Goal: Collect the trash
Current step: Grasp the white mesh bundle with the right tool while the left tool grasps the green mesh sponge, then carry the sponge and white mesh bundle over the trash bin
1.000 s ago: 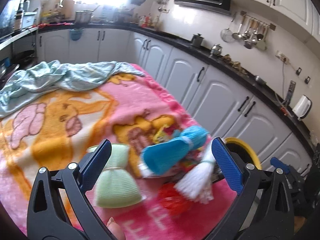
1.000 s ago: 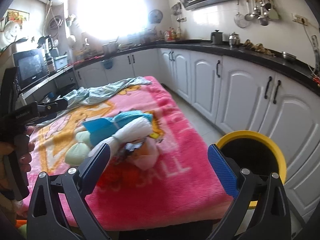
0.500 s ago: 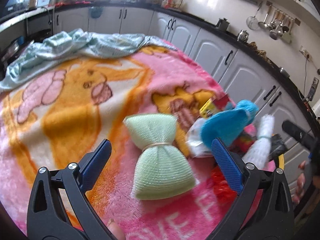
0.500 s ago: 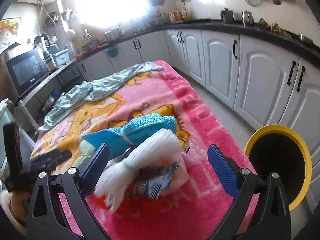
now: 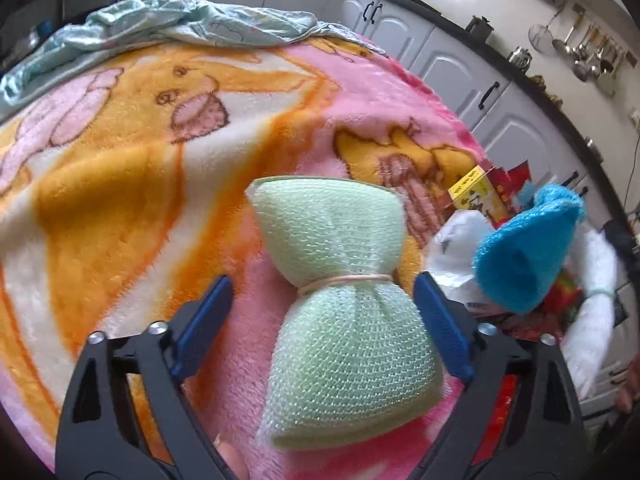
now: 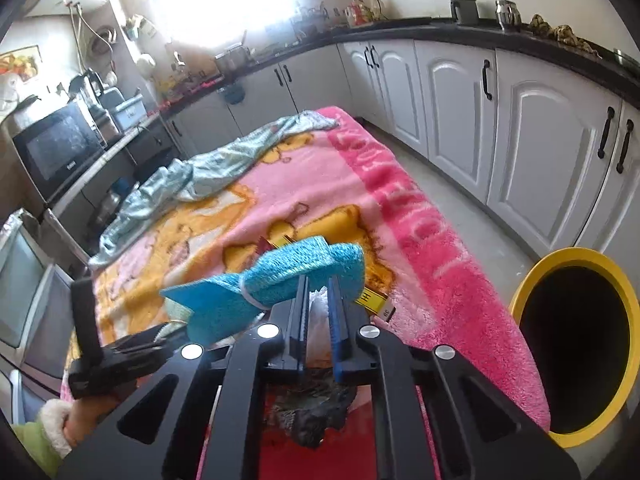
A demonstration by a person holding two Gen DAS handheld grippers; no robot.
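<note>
A pink and orange cartoon-print fleece blanket covers the table, with a crumpled pale teal cloth lying along its far end. The left gripper points down at a pale green mesh scrubber, cinched at the waist by a band; its blue pads stand on either side of the scrubber's lower half, the jaws are closing, and the pads do not yet press on the mesh. Just right of it lies a heap of trash: a white plastic wrapper, a yellow carton, red packaging, a blue mesh scrubber and a white mesh scrubber. In the right wrist view, the right gripper has its jaws drawn nearly together over that heap, with a strip of whitish material pinched between the pads; whether this is the wrapper or the white scrubber cannot be told. The blue scrubber lies across the gripper's tips, and dark and red wrappers show beneath its body. A yellow-rimmed bin stands open on the floor just beside the table's right edge, in front of white kitchen cabinets. At the lower left a hand in a fleece-cuffed sleeve holds the other gripper's handle.
</note>
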